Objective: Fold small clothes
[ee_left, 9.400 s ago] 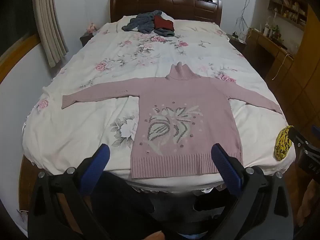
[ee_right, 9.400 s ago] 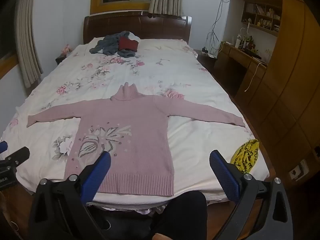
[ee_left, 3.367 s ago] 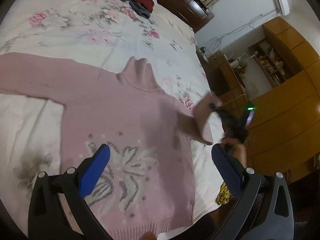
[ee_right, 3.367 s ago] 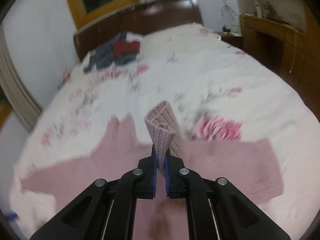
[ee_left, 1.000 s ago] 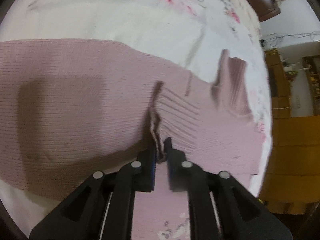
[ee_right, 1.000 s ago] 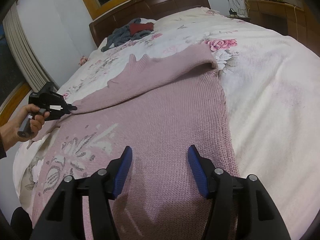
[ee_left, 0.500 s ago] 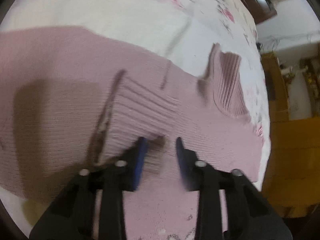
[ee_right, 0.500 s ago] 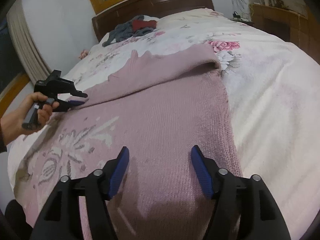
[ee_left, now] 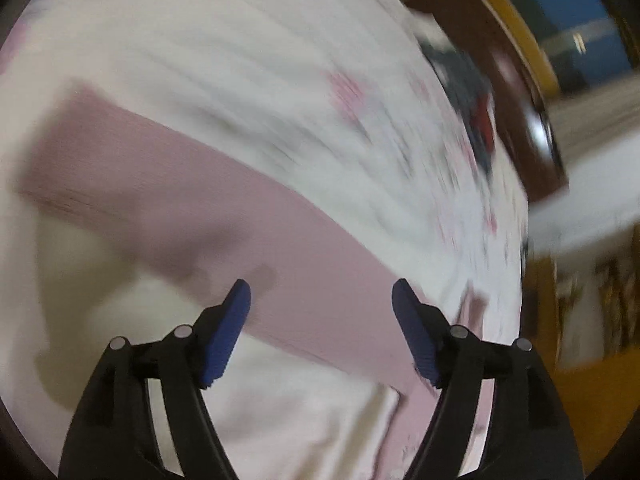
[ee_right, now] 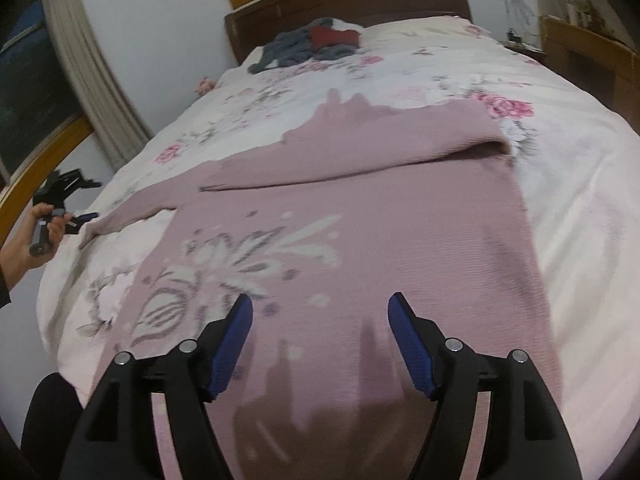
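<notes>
Item: sweater [ee_right: 360,240], pink knit with a pale flower motif, lying flat and face up on the bed [ee_right: 580,152], hem toward you.

Right sleeve [ee_right: 360,152]: already folded across the chest, its cuff end lying near the middle of the body, the fold at the right shoulder slightly puffed.

Left sleeve [ee_left: 192,216]: not yet folded; it lies stretched out on the sheet toward the left edge of the bed.

Left gripper [ee_left: 320,300]: your jaws stand wide and hold nothing. The wrist view is badly blurred, but the sleeve shows as a pink band running under and past the fingers. From the right wrist view, your left hand [ee_right: 40,232] sits just beside the cuff; whether a finger touches the cloth cannot be told.

Right gripper [ee_right: 320,312]: jaws wide, empty, hovering over the lower body of the sweater, near the hem.

Other: a pile of dark and red clothes [ee_right: 312,44] by the headboard, well apart from the work.

Step in hand, as judged: second sleeve fold, at the reach-for-cuff stage.

Next move calls for: closing your left jaws on the cuff edge, lifting it only a little, and carrying it across the chest to lie over the first sleeve. Keep the shoulder fold straight. Your right gripper can stay off the cloth or steady the body.
</notes>
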Motion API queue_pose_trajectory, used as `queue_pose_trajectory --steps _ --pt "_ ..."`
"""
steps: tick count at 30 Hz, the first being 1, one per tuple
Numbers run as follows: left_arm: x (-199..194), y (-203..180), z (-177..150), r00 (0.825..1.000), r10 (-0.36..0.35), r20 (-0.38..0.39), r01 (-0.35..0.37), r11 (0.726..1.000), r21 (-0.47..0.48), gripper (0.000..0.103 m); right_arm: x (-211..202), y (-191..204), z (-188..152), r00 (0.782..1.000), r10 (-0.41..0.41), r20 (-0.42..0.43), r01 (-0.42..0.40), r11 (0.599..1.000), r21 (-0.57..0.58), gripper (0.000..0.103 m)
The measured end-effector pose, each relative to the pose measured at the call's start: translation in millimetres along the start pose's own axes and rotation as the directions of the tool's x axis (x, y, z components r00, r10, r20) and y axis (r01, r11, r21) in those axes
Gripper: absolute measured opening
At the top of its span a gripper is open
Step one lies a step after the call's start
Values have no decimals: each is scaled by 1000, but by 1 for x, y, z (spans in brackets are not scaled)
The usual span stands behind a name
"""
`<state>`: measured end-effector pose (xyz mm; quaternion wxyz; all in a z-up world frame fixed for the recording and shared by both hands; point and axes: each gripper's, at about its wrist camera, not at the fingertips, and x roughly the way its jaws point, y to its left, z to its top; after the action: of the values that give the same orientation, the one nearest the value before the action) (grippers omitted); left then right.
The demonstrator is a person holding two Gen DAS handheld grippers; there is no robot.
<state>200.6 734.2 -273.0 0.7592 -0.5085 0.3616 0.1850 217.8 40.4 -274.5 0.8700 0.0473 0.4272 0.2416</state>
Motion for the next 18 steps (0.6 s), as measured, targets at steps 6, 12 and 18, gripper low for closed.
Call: queue_pose_trajectory --steps 6,12,18 --pt "-31 80 28 998 34 50 -25 985 -173 72 15 22 3 999 28 -29 -28 1000 -7 72" --pt "-10 97 29 998 50 31 -42 977 -211 71 19 35 9 999 33 -30 -34 999 -14 72" --pt "-3 102 46 993 93 73 -75 971 -225 56 19 35 8 999 21 -35 -21 1000 -17 73"
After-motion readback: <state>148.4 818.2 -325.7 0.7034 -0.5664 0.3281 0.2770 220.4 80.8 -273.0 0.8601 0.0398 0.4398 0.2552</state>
